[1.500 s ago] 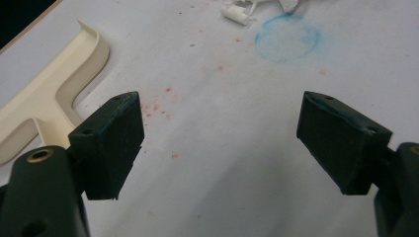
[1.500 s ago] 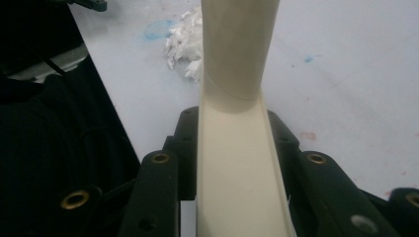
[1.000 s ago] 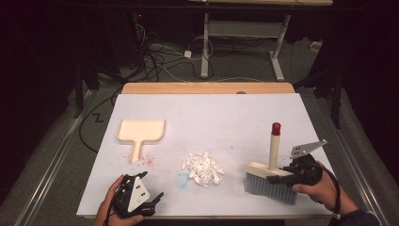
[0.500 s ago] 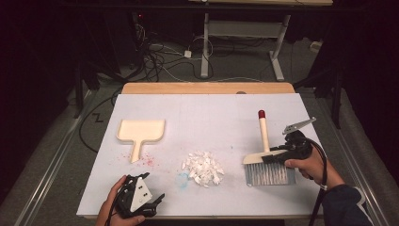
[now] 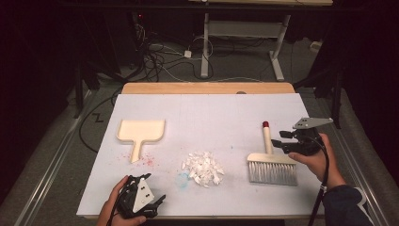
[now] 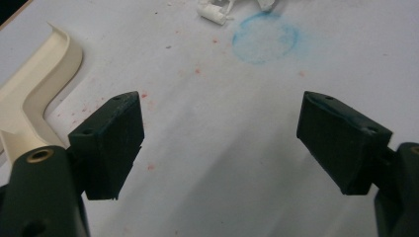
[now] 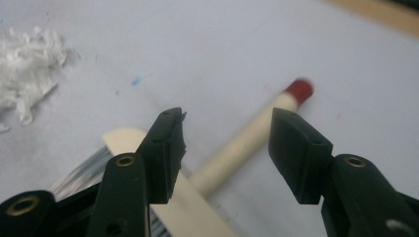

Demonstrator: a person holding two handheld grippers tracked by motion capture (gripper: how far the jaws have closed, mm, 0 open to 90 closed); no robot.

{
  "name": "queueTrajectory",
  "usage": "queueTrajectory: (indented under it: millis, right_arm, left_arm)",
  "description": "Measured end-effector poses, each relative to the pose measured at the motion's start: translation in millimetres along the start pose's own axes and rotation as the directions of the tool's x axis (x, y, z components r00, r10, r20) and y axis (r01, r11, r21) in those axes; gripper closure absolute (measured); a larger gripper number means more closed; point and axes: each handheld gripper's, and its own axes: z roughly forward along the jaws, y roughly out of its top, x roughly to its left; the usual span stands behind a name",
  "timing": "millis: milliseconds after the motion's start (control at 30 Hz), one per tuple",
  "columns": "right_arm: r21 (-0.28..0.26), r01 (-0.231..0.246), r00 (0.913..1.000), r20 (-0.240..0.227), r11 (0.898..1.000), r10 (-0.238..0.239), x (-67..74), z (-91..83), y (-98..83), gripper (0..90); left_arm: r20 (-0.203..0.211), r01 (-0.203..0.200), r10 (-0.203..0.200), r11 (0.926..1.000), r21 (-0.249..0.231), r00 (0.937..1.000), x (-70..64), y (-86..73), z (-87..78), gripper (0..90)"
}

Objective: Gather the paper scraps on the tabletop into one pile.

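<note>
A hand brush [image 5: 273,165] with grey bristles lies flat on the white table cover, its cream handle [image 7: 247,143] with a red tip pointing away from me. My right gripper [image 5: 278,141] hovers just right of the handle; its jaws have just been opening. In the right gripper view the handle shows beyond the gap of the right gripper [image 7: 227,118], and neither pad touches it. A heap of white paper scraps [image 5: 203,167] sits mid-table. A cream dustpan [image 5: 140,132] lies at the left. My left gripper [image 5: 156,187] rests open at the front left edge, nothing between its jaws [image 6: 220,106].
A faint blue ring mark [image 6: 265,37] and red specks stain the cover near the scraps [image 6: 212,10]. The dustpan's handle [image 6: 29,98] lies just left of the left gripper. A wooden table edge [image 5: 207,88] runs along the back; cables and desk legs lie on the floor beyond.
The brush stood upright in the right gripper, then tipped over; now it lies flat. The right gripper has let go and drawn back to the right. The left gripper stayed put.
</note>
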Motion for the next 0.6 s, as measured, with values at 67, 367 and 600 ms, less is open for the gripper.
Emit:
queueTrajectory:
  millis: [67,367,600]
  right_arm:
    - [-0.038,0.023,0.9994,0.027,0.999,-0.022,4.6,-4.1,3.1,46.0]
    - [-0.148,0.042,0.981,0.194,0.988,-0.012,20.4,-8.2,12.4,32.3]
    - [-0.192,0.049,0.9484,0.317,0.98,0.015,31.8,-1.6,8.3,20.9]
  left_arm:
    - [0.001,0.002,-0.002,1.0,0.0,1.0,0.6,-0.4,0.3,17.4]
    - [-0.006,0.0,0.0,1.0,0.0,1.0,0.8,-0.7,-0.2,17.4]
    - [-0.011,-0.003,0.003,1.0,-0.001,0.9999,0.9,-0.8,-1.2,17.4]
